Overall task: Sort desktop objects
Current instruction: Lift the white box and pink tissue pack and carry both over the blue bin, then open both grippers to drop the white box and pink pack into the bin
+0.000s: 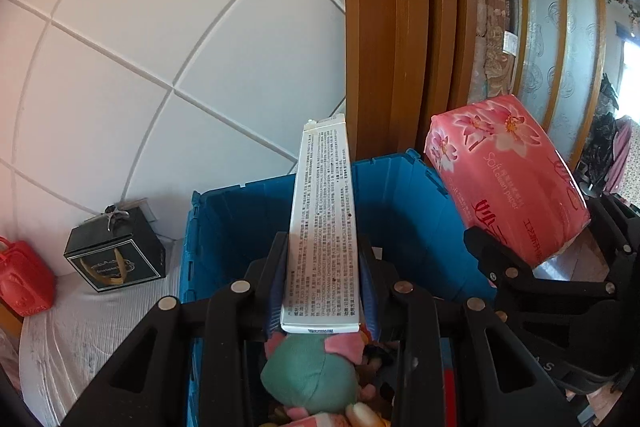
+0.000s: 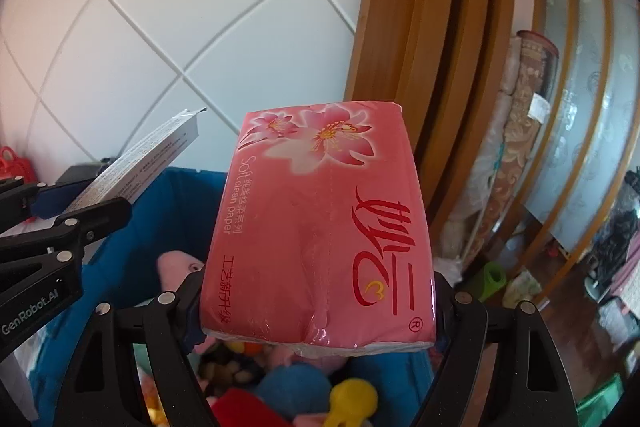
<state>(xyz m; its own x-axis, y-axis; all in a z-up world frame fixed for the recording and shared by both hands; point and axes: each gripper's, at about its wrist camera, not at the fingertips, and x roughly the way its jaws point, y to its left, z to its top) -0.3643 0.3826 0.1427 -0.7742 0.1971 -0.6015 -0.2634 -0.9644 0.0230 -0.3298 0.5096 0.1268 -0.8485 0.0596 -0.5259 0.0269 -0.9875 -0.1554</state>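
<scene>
A white box (image 1: 320,223) is pinched by the left gripper (image 1: 322,267) and a tissue pack (image 2: 320,227) by the right gripper (image 2: 316,303), both held above the blue bin (image 1: 404,211), probably to be sorted into it.

Glossy plastic-wrapped tissue pack (image 2: 320,227), matt cardboard box (image 1: 322,223), plastic crate (image 1: 400,195).

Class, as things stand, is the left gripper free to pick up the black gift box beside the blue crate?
Probably not yet. The left gripper is shut on the long white carton, so nothing else fits in it. The black gift box itself sits uncovered left of the blue crate.
</scene>
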